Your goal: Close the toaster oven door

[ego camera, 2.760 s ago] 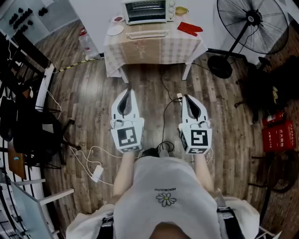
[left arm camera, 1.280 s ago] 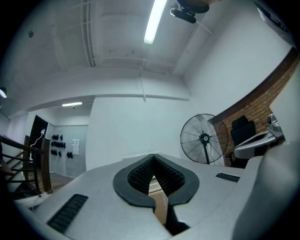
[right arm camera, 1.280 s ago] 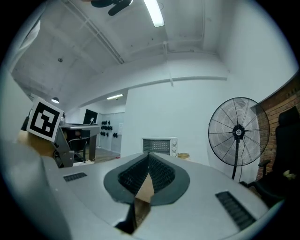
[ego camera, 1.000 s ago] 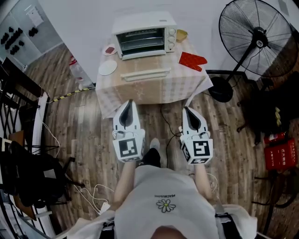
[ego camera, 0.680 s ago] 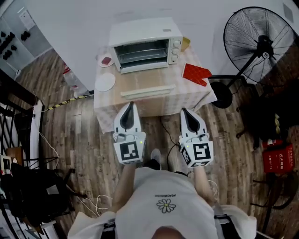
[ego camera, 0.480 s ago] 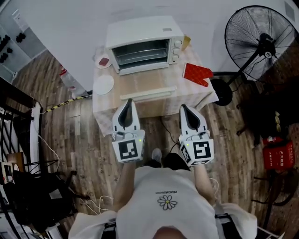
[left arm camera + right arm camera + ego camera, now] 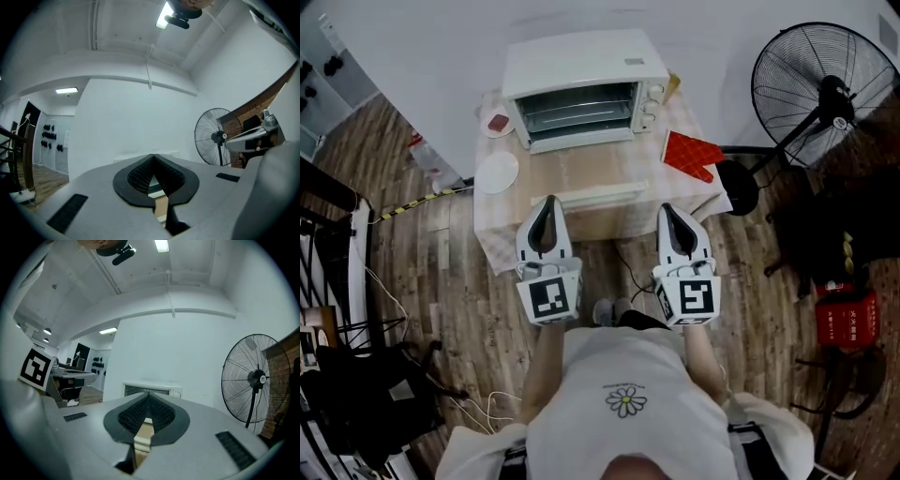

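A white toaster oven (image 7: 581,89) stands at the back of a small cloth-covered table (image 7: 492,225). Its glass door (image 7: 581,173) lies folded down flat toward me, with the pale handle bar (image 7: 591,195) at the front. My left gripper (image 7: 547,201) and right gripper (image 7: 667,208) hover side by side at the table's front edge, just short of the handle's two ends. Both are shut and hold nothing. In the right gripper view the oven (image 7: 152,390) shows straight ahead past the shut right gripper (image 7: 148,393). In the left gripper view the left gripper (image 7: 153,157) has its pads together.
A red oven mitt (image 7: 689,155) lies on the table's right side, a white plate (image 7: 498,172) and a small dish (image 7: 497,123) on its left. A standing fan (image 7: 825,94) is at the right, red boxes (image 7: 848,319) beyond it. Cables (image 7: 478,408) trail on the wooden floor.
The person has walked up to the table, so the oven and table have grown nearer. Both grippers now reach the table's front edge. Their jaws stay shut.
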`<state>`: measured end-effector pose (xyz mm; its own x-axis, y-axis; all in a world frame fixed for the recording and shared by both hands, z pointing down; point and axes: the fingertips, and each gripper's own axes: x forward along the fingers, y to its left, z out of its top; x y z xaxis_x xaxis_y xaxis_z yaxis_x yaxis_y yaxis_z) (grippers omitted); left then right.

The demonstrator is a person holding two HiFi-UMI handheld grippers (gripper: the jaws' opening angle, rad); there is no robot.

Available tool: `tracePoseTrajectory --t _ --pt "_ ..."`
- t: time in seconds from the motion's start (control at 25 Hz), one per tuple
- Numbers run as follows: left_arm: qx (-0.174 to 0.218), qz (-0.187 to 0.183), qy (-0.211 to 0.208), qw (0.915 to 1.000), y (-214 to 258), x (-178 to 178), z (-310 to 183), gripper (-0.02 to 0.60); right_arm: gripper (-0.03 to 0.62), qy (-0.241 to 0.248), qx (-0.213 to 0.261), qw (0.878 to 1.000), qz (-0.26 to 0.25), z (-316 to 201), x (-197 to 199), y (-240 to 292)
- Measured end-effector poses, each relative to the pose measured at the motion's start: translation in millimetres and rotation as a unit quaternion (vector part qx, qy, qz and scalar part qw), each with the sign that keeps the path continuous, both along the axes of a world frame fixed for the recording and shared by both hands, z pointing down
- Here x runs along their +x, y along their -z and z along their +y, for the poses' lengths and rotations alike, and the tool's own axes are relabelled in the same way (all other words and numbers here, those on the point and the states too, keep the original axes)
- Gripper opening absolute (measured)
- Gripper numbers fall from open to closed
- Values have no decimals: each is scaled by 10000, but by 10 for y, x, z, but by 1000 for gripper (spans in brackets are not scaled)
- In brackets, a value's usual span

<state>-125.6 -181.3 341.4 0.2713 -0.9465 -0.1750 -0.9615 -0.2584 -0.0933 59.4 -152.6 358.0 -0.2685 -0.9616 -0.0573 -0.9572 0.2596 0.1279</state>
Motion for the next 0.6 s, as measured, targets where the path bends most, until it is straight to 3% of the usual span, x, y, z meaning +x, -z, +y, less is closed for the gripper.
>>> tracePoseTrajectory --t 0.6 --pt "6 -177 328 9993 33 31 -221 15 11 104 -106 9998 -146 -284 127 -157"
